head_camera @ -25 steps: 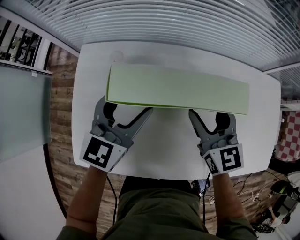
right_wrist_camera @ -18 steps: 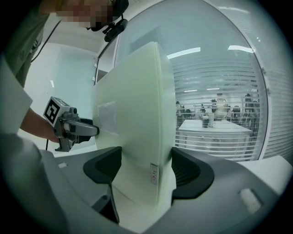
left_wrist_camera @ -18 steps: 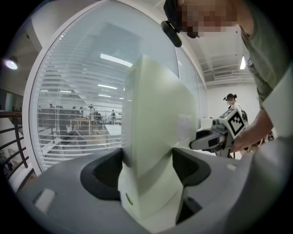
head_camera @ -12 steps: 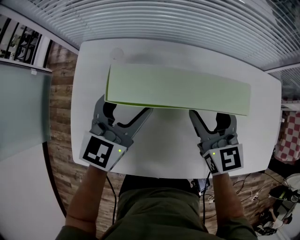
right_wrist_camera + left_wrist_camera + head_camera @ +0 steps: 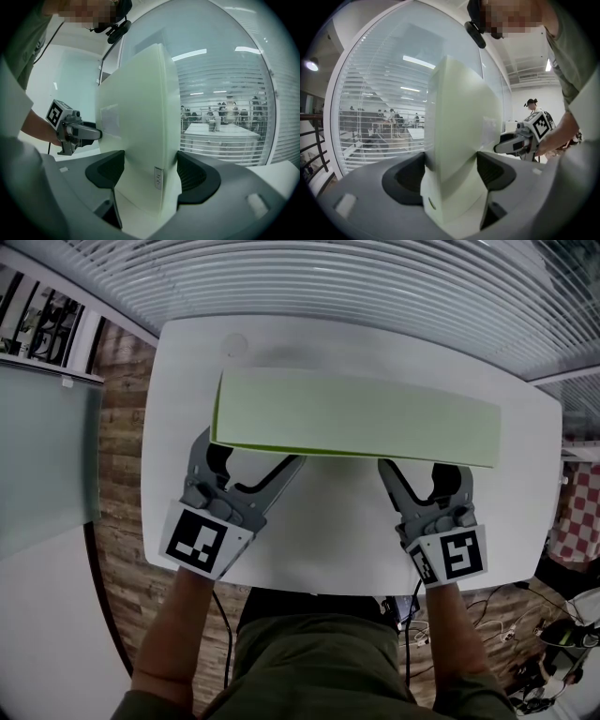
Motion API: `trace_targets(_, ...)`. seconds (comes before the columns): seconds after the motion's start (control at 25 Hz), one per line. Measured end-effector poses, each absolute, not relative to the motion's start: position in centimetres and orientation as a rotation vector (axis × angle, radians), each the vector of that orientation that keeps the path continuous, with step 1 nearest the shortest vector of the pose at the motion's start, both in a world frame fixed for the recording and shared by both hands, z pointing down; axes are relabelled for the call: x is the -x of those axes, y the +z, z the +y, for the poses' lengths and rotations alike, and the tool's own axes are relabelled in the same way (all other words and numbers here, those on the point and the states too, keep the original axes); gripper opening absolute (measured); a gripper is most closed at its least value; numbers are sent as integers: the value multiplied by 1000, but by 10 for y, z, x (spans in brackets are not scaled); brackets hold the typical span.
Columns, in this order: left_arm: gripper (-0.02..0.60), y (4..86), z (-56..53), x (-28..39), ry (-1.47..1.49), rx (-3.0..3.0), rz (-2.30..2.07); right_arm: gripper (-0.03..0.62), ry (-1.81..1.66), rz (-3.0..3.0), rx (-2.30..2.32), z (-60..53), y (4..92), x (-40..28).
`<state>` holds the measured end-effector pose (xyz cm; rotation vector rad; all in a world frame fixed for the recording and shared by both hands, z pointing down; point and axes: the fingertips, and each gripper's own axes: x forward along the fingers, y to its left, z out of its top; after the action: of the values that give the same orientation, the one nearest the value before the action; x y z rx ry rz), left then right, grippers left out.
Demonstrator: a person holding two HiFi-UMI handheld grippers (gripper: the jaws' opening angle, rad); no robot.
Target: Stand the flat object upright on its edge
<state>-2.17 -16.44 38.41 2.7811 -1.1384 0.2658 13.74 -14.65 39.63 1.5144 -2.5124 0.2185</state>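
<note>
A pale green flat board stretches across the white table, raised on its long edge, with its broad face towards me. My left gripper is shut on the board's lower edge near the left end, and my right gripper is shut on it near the right end. In the left gripper view the board rises upright between both dark pads of the left gripper. The right gripper view shows the same: the board is pinched in the right gripper. The board hides the fingertips in the head view.
A glass wall with white blinds runs just beyond the table's far edge. A faint round mark sits at the table's far left corner. Wooden floor lies to the left, and cables lie at the lower right.
</note>
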Motion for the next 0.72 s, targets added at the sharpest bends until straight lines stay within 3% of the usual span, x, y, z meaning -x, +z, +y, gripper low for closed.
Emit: trace_targets(0.72, 334, 383, -161, 22, 273, -2793, -1123, 345, 229, -2537, -1493, -145, 396, -137)
